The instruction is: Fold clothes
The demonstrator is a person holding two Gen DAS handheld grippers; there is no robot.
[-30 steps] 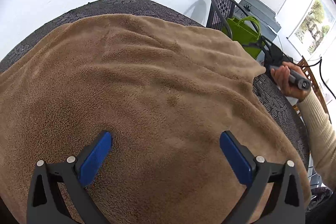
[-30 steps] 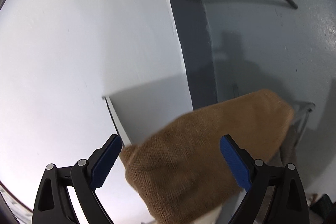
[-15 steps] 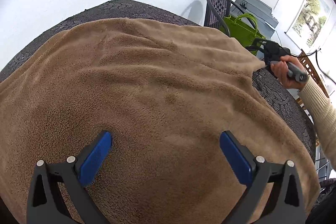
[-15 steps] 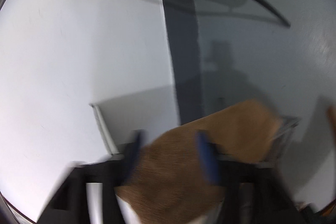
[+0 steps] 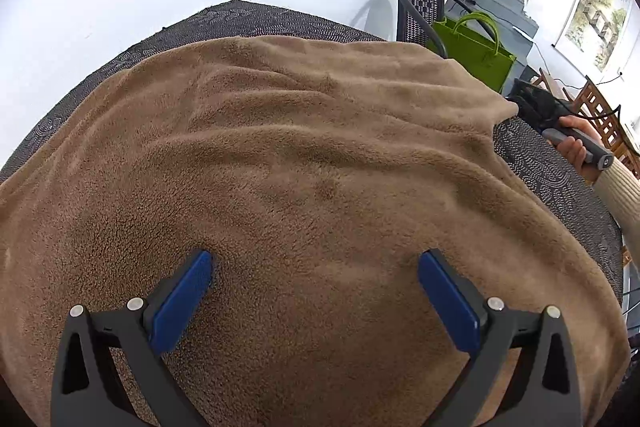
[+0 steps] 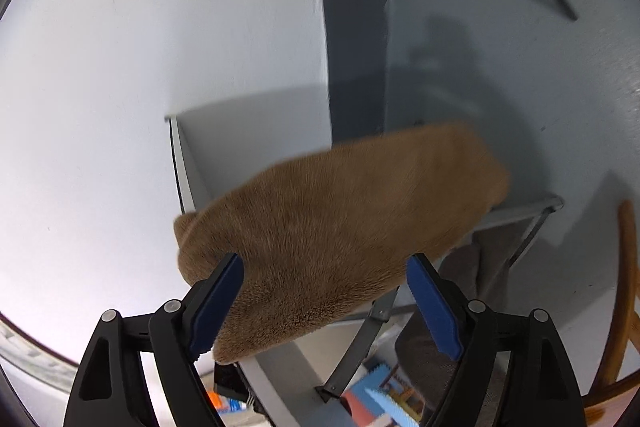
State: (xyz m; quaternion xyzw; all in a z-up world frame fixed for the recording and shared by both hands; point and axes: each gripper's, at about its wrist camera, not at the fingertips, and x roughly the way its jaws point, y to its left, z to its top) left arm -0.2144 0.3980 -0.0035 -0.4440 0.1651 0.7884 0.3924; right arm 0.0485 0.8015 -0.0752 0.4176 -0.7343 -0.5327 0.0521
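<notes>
White walls surround a dark table [image 5: 256, 23] covered by a brown blanket [image 5: 304, 163]. Far right stand a chair [image 5: 420, 7] and a green bag [image 5: 476, 55]. Left gripper [image 5: 314, 285] hovers spread above the blanket. Right gripper [image 6: 322, 301] is opening, blanket corner between its jaws, pads apart.

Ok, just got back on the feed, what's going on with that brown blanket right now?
A person is working a brown fleece blanket spread over a dark patterned table, with a hand-held gripper in each hand. The left hand-held gripper hovers open over the near part of the blanket, gripping nothing. The right hand-held gripper is at the far right corner, which lies between its fingers; its jaws are opening and the pads are not pressing the fabric. No fold is made yet.
</notes>
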